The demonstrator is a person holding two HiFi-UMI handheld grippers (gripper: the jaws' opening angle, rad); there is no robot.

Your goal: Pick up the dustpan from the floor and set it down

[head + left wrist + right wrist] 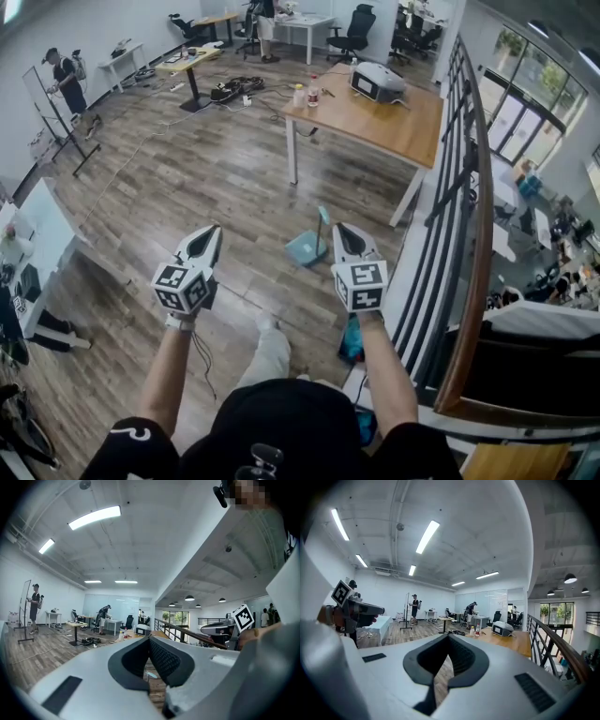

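The teal dustpan [307, 247] stands on the wood floor with its handle upright, just in front of the wooden table's near leg. My left gripper [208, 232] and right gripper [345, 231] are held out level above the floor, side by side, with the dustpan lying between and beyond their tips. Both are shut with nothing in them. In the left gripper view the left gripper's [150, 639] jaws meet at the tip, and the right gripper [220, 630] shows beside it. The right gripper view shows the right gripper [449, 637] closed and empty too.
A wooden table [375, 127] with a white device [378, 82] and bottles [306, 93] stands beyond the dustpan. A black railing [461, 187] runs along the right. Cables [234, 92] lie on the far floor. A person [66, 80] stands at a whiteboard, far left.
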